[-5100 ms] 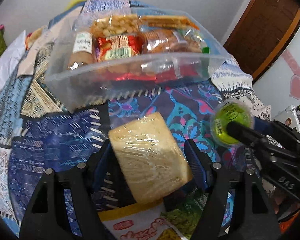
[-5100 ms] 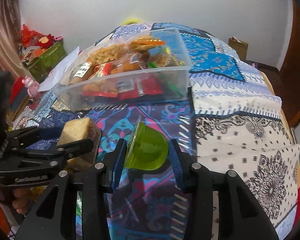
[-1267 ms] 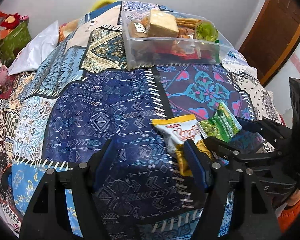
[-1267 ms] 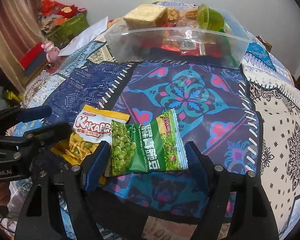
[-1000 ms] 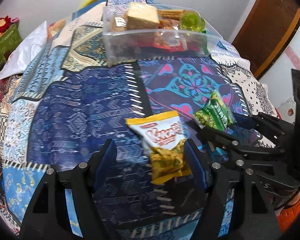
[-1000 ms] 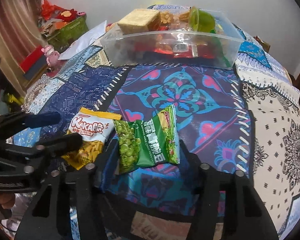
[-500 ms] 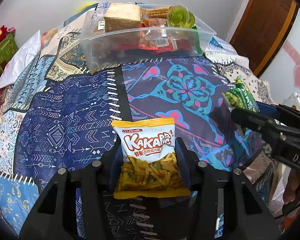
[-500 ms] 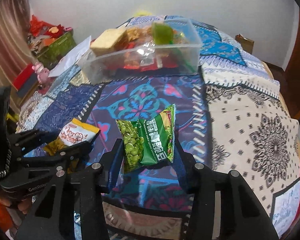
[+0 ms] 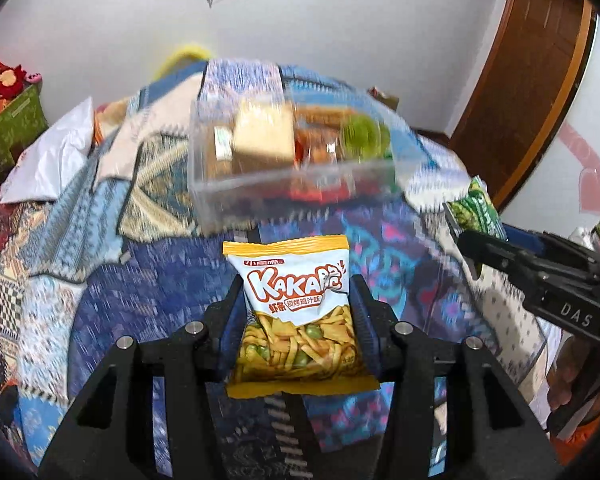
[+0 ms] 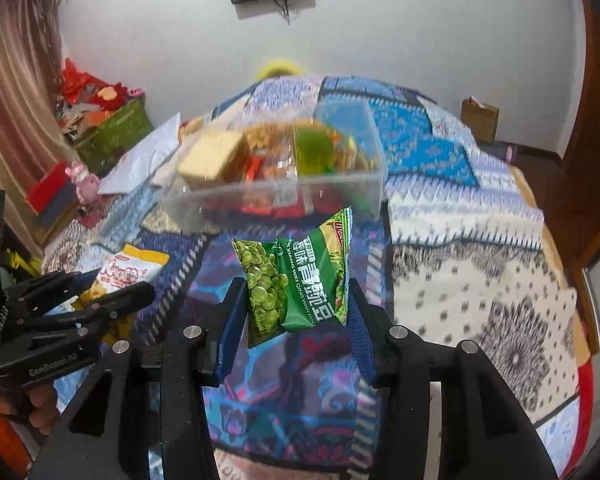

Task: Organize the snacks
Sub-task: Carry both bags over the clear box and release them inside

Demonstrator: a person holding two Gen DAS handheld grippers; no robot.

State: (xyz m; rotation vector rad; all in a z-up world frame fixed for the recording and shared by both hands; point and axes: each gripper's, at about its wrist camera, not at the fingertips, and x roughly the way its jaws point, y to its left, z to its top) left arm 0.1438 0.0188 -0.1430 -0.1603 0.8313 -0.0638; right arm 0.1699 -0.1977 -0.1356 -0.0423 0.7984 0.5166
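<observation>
Two handheld grippers carry snack packets above a patchwork bedspread [image 10: 452, 240]. The left gripper [image 9: 296, 312] is clamped on the sides of a yellow-and-white Kakapo chip bag [image 9: 298, 312], held upright between its blue-padded fingers [image 9: 230, 312]. The right gripper [image 10: 296, 308] is closed on a green pea packet [image 10: 296, 284], which tilts slightly between its jaws. Farther off on the bed stands a clear plastic bin [image 10: 332, 190] already holding snacks, among them a pale wrapped cake block [image 10: 212, 160] on the left and a green jelly cup [image 10: 314, 148] to its right. Both packets are held in the air, near the bin's front wall.
</observation>
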